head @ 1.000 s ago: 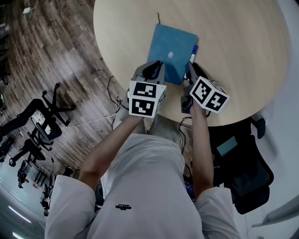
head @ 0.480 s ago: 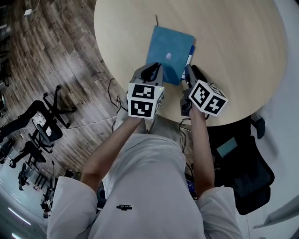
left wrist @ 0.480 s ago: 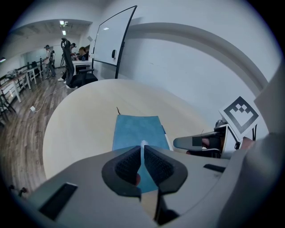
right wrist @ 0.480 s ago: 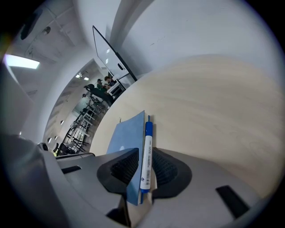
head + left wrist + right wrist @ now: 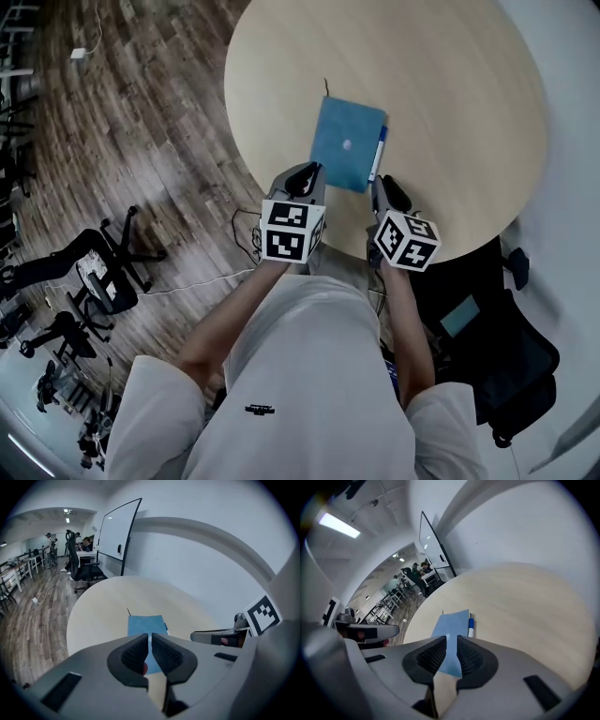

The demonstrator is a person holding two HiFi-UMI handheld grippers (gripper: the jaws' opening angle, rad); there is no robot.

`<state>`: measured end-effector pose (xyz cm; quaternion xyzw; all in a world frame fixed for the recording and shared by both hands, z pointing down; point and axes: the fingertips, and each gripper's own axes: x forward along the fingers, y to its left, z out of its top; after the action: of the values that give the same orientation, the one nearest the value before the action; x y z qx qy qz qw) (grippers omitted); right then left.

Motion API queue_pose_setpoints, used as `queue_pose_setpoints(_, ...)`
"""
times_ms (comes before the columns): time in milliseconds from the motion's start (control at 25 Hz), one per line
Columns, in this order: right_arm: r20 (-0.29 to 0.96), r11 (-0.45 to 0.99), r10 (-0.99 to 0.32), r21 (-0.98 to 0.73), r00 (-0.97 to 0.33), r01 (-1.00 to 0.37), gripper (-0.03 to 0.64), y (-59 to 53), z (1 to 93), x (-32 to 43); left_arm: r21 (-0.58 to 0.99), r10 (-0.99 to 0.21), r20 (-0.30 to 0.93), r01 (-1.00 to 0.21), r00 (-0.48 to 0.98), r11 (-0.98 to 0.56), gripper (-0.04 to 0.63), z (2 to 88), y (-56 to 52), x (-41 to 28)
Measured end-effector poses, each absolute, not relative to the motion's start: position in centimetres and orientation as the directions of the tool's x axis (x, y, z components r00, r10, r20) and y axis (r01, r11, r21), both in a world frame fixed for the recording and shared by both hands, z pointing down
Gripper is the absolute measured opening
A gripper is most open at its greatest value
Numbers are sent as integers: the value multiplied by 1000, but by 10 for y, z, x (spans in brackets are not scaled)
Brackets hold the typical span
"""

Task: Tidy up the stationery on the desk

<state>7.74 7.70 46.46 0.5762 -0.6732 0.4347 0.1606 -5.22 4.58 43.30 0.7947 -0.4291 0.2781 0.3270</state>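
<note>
The blue notebook point(image 5: 349, 143) is lying on the round tabletop point(image 5: 450, 84), directly ahead of both grippers. Its long axis is running away from the person and leaning a little to the left at the far end, so its near short edge is facing the jaws. A blue-and-white pen point(image 5: 378, 154) is lying along the notebook's right edge, parallel to it and just beside or touching it; I cannot tell which.

The left gripper point(image 5: 304, 175) is hovering near the notebook's near left corner, its jaws drawn almost together with only a thin slit and nothing between them. The right gripper point(image 5: 385, 189) is hovering just short of the pen's near end, its jaws likewise narrow and gripping nothing. Judging by position, the right gripper is the nearer one to the pen, and it would need to widen before closing across the barrel.

No brand or readable writing is showing. The notebook cover is bearing only a small pale round mark, too small to read.
</note>
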Motion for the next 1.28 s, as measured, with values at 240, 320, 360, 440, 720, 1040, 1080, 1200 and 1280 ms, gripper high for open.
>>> queue_pose_setpoints(240,650,-1,-722,-343,-237,-939,83,116,379,43,305,-503,667,-818,549,-488,38,365,87,-77)
queue_pose_setpoints(320,625,-4,-750,-332,-217,-943,81,130,351,34,308,-500,646,-796,577,-521,38,343,101,-83)
queue_pose_setpoints(360,612,-5,-764,-325,-206,-946,80,137,338,30,306,-498,634,-783,592,-542,38,333,107,-84)
queue_pose_setpoints(440,587,-5,-788,-313,-189,-950,80,149,318,21,300,-492,609,-756,622,-582,38,316,118,-88)
queue_pose_setpoints(720,517,0,-839,-308,-167,-952,80,196,274,-9,271,-464,555,-677,691,-685,38,274,165,-103)
queue_pose_setpoints(1040,474,-2,-871,-268,-130,-963,80,228,250,-29,227,-465,500,-628,731,-744,38,243,197,-104)
queue_pose_setpoints(1080,463,-4,-877,-270,-127,-963,80,232,249,-32,225,-472,490,-630,733,-743,38,239,197,-105)
queue_pose_setpoints(1200,426,3,-898,-249,-112,-969,64,235,241,-46,209,-495,477,-641,726,-738,38,233,196,-116)
queue_pose_setpoints(1280,414,10,-905,-211,-99,-977,60,231,235,-50,195,-514,470,-652,718,-732,38,229,193,-124)
